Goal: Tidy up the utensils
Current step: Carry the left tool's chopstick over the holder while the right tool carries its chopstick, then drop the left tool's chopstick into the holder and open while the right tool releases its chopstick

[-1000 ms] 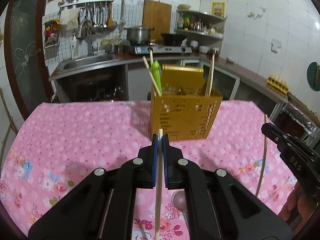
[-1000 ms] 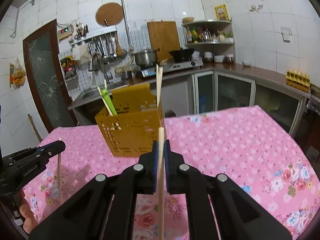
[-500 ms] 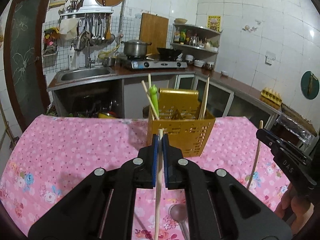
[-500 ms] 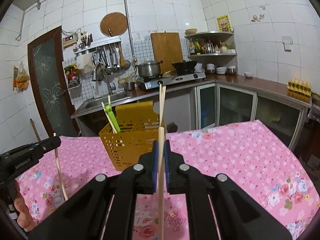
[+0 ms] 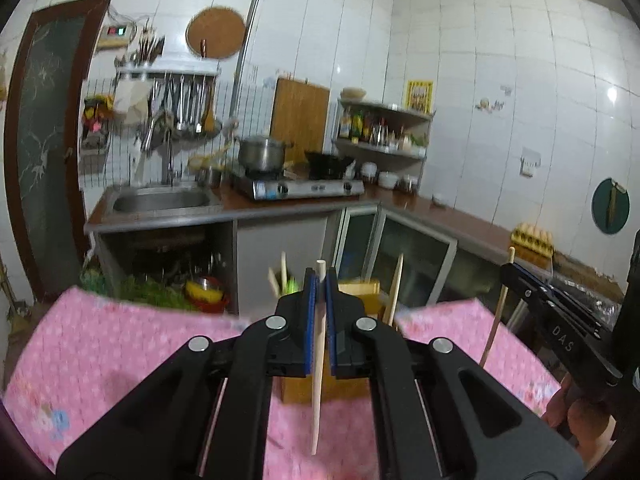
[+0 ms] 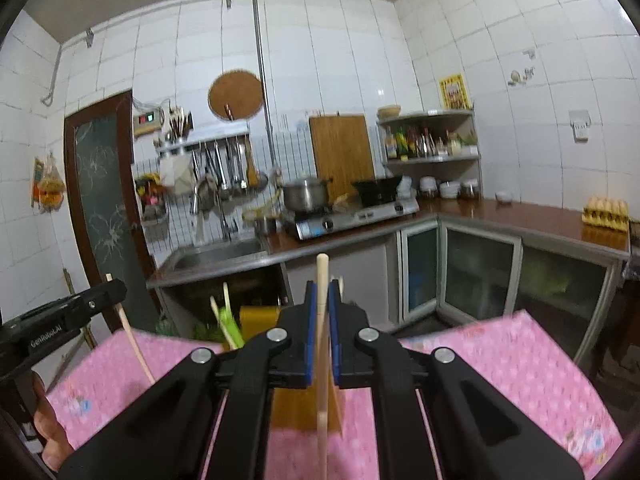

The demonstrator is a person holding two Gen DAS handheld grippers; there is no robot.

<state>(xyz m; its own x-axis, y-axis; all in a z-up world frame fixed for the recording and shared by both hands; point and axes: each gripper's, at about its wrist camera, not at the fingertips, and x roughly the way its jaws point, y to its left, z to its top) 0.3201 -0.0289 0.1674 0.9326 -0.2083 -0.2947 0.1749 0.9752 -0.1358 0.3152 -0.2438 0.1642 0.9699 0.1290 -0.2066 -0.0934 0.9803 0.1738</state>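
Observation:
My left gripper (image 5: 319,274) is shut on a wooden chopstick (image 5: 316,400) that stands nearly upright, its lower end hanging above the pink flowered tablecloth (image 5: 120,340). My right gripper (image 6: 322,286) is shut on a second upright chopstick (image 6: 322,420). The yellow perforated holder (image 5: 362,286) stands on the table beyond both grippers, largely hidden behind their fingers. Several chopsticks (image 5: 394,288) and a green utensil (image 6: 230,322) stick out of it. Each view shows the other gripper at its edge, the right gripper (image 5: 507,271) and the left gripper (image 6: 118,290), each with its chopstick.
Past the table's far edge run a counter with a sink (image 5: 160,200), a gas stove (image 5: 300,188) with a pot, and glass-door cabinets (image 6: 480,276). A door (image 6: 104,208) is at the left. A person's hand (image 5: 576,420) grips the right tool.
Both grippers have risen with their chopsticks and tilted up toward level. The holder and table have dropped lower in both views, and more of the kitchen wall shows.

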